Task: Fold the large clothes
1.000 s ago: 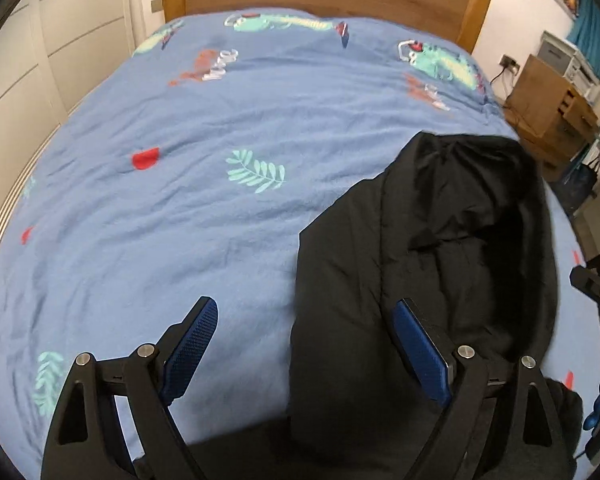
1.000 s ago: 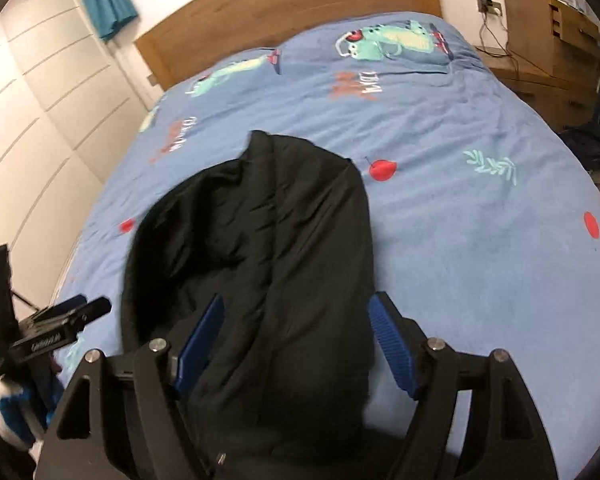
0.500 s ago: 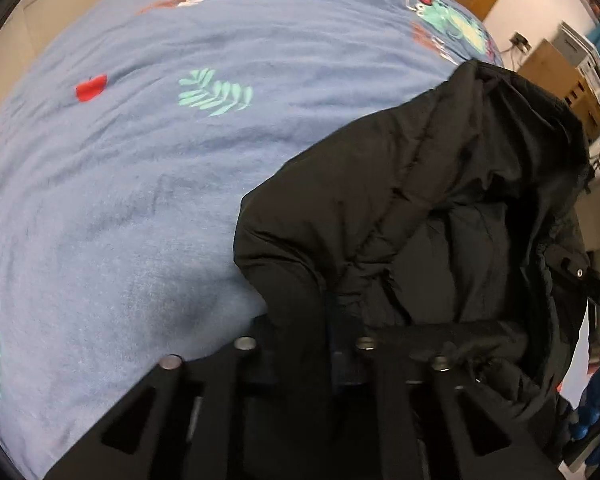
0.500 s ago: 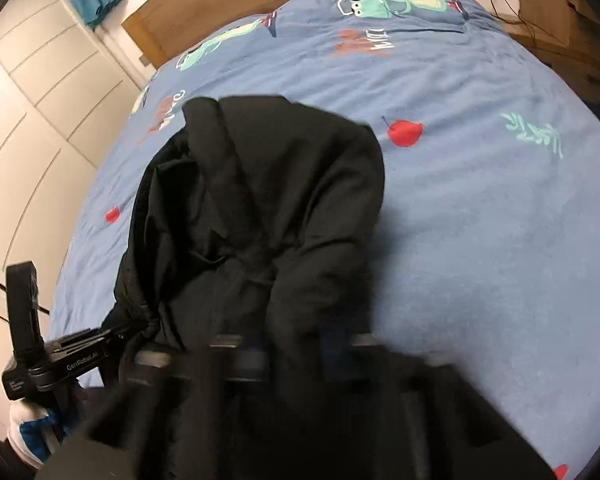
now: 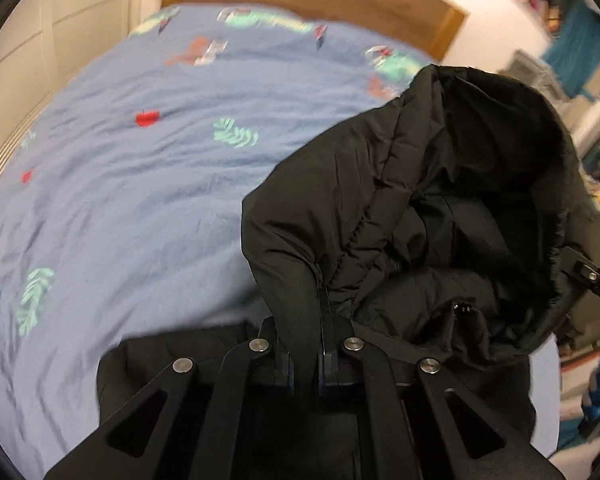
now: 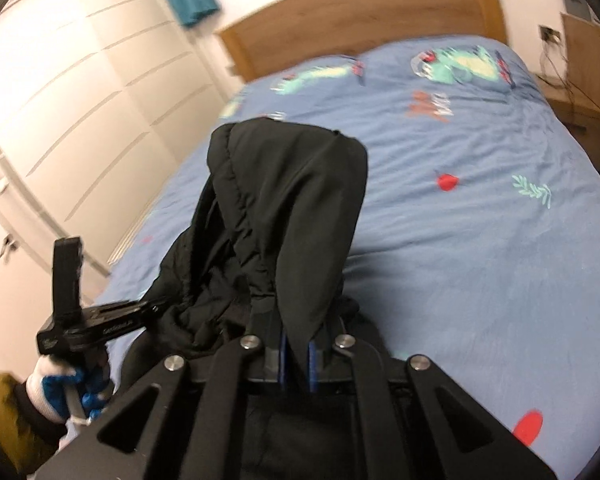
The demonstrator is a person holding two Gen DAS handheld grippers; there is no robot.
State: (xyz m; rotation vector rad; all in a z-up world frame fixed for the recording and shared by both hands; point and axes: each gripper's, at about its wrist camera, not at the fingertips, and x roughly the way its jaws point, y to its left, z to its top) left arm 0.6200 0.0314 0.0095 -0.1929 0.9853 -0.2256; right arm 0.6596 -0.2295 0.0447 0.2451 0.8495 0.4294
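bed with blue printed duvet (image 5: 120, 208) — wooden headboard (image 6: 360, 12), white wardrobe (image 6: 80, 92).
left gripper (image 5: 306, 344) and right gripper (image 6: 296, 356) each pinch the black jacket (image 5: 420, 200).

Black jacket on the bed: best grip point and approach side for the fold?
Near edge, one corner per gripper, from the foot of the bed. The black jacket lies lengthwise, hood far; left gripper and right gripper are shut on bunched fabric there.

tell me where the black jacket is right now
The black jacket is lifted over the near part of the blue bed cover, pinched by the left tool and the right tool.
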